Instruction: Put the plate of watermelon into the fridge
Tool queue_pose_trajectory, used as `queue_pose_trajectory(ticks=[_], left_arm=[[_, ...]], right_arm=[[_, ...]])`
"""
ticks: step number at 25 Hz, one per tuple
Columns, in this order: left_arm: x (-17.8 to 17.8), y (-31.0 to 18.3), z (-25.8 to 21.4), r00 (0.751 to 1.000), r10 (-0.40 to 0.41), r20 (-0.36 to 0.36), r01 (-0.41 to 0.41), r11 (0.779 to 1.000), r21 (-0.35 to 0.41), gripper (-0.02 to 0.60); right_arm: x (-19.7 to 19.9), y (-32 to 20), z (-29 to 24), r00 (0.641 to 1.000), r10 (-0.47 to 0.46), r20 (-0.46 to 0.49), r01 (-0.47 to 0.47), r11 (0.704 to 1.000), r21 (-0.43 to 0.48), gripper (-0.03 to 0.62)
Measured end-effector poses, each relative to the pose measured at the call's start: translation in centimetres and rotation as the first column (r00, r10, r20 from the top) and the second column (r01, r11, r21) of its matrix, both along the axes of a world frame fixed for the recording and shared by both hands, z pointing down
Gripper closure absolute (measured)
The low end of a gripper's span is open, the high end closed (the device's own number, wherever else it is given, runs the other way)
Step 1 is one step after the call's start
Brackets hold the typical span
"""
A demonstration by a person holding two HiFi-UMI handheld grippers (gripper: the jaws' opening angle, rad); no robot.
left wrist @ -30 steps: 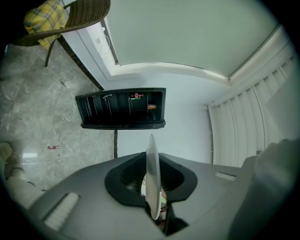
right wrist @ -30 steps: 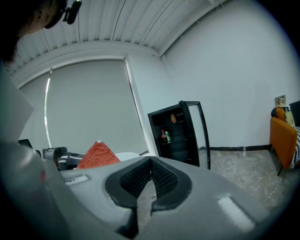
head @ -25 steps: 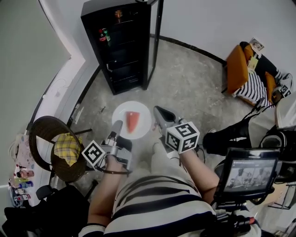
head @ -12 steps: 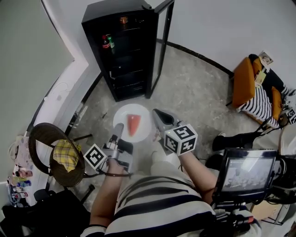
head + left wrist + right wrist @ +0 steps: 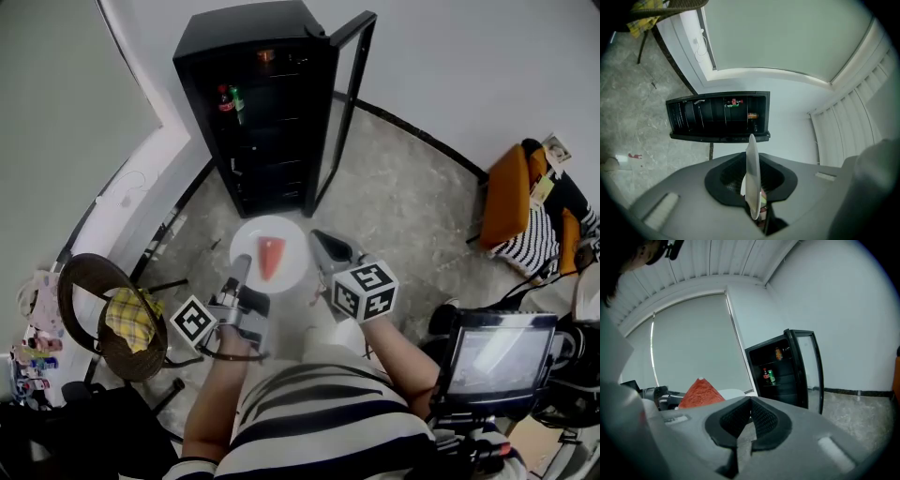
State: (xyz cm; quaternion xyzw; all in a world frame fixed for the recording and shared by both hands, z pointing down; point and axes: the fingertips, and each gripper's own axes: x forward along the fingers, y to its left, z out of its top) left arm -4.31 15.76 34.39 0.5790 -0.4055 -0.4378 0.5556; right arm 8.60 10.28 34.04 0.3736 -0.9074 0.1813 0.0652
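Note:
A white plate point(image 5: 246, 251) carrying a red wedge of watermelon point(image 5: 271, 256) is held level above the floor, in front of the black fridge point(image 5: 272, 122), whose glass door point(image 5: 349, 103) stands open. My left gripper point(image 5: 241, 269) is shut on the plate's near left rim; in the left gripper view the plate point(image 5: 753, 173) shows edge-on between the jaws of that gripper point(image 5: 754, 208). My right gripper point(image 5: 322, 246) sits at the plate's right edge. Its jaws look shut in the right gripper view point(image 5: 749, 427), with the watermelon point(image 5: 701, 392) and plate point(image 5: 733, 393) just to their left.
Two bottles point(image 5: 230, 98) stand on an upper fridge shelf. A wicker chair with a yellow cloth point(image 5: 120, 314) is at the left. An orange chair point(image 5: 511, 192) stands at the right. A monitor on a rig point(image 5: 492, 361) is near my right side.
Both grippers and the plate have moved toward the fridge, which now sits lower and closer in the head view. The grip on the plate looks the same.

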Motion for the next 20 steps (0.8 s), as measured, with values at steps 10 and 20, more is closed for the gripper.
queue_pose_trajectory(ticks=[10, 20], left_arm=[[-1.7, -3.3, -0.2, 0.998, -0.063, 0.003, 0.063, 0.998, -0.004, 0.532], [-4.4, -8.5, 0.1, 1.0, -0.029, 0.009, 0.029, 1.0, -0.009, 0.534]], right_arm=[[-0.5, -4.1, 0.4, 1.0, -0.007, -0.002, 0.007, 1.0, -0.01, 0.599], [-3.0, -9.0, 0.9, 0.999, 0.035, -0.012, -0.035, 0.999, -0.023, 0.597]])
